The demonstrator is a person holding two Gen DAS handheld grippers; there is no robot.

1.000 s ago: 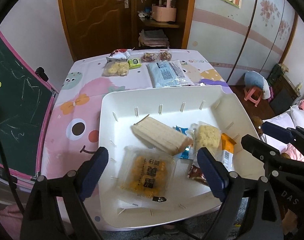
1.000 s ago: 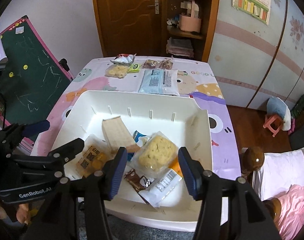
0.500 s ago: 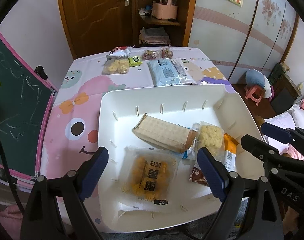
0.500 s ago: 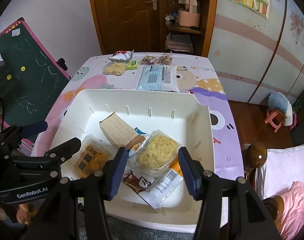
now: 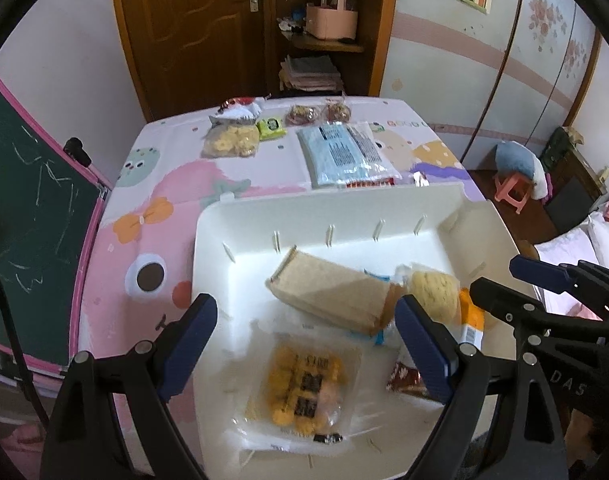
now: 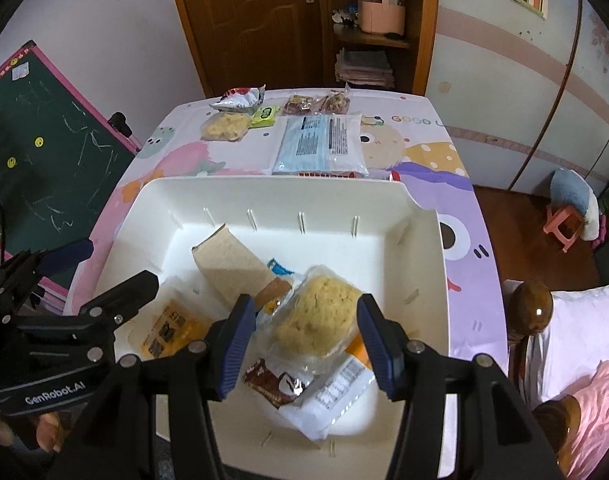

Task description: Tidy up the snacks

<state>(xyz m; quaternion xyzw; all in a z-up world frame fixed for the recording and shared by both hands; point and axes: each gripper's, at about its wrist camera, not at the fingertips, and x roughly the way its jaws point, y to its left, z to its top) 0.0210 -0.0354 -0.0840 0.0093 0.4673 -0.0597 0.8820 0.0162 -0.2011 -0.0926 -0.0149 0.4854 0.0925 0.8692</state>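
Note:
A white bin (image 5: 240, 216) (image 6: 424, 248) sits at the near end of the cartoon-print table. In it lie a tan wafer pack (image 5: 332, 292) (image 6: 232, 264), a yellow snack pack (image 5: 304, 384) (image 6: 172, 328), a round pale cake pack (image 5: 432, 292) (image 6: 320, 316) and a brown chocolate pack (image 6: 272, 384). My left gripper (image 5: 304, 344) is open and empty above the yellow pack. My right gripper (image 6: 304, 340) is open and empty above the cake pack. At the table's far end lie a blue pack (image 5: 344, 152) (image 6: 320, 144), a yellow chip bag (image 5: 230, 140) (image 6: 224, 126), a green packet (image 5: 270, 126) and more small snacks.
A green chalkboard (image 5: 28, 208) (image 6: 44, 128) stands left of the table. A wooden door (image 5: 192, 28) and shelf (image 5: 328, 40) are behind it. A pink stool (image 5: 512, 192) and bedding (image 6: 576, 340) are on the right.
Both grippers have drawn slightly nearer over the bin. The tan wafer pack has tipped and shifted in the bin. Both grippers stay open.

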